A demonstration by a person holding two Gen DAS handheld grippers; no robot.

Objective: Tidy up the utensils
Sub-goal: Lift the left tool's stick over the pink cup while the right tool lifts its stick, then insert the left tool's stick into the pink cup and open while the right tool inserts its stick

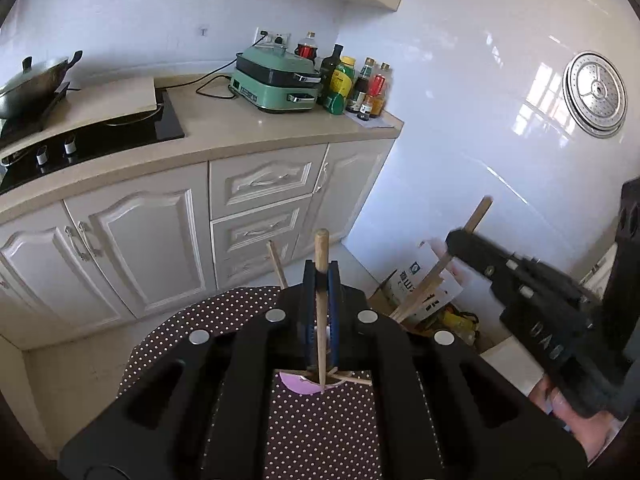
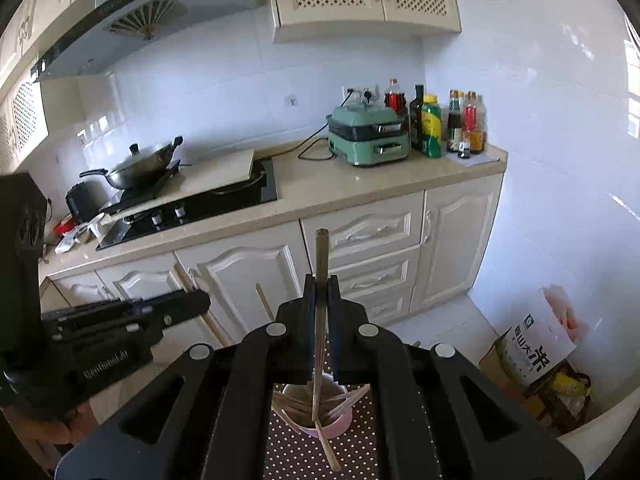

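My left gripper [image 1: 321, 276] is shut on a wooden chopstick [image 1: 321, 320] that stands nearly upright. Its lower end reaches the rim of a pink cup [image 1: 294, 384] on the polka-dot cloth [image 1: 320, 432]. My right gripper [image 2: 321, 284] is shut on a second chopstick [image 2: 320, 256], whose lower end goes into the pink cup [image 2: 340, 424] among several other chopsticks. In the left wrist view the right gripper [image 1: 452, 246] sits to the right with its stick poking out above it. The left gripper [image 2: 204, 302] shows at the left of the right wrist view.
Beyond the table stands a beige counter [image 2: 360, 188] with a green electric cooker [image 2: 368, 136], several bottles [image 2: 432, 128] and a stove with a wok [image 2: 144, 164]. White cabinets sit below it. A cardboard box with a bag [image 2: 532, 356] stands on the floor by the tiled wall.
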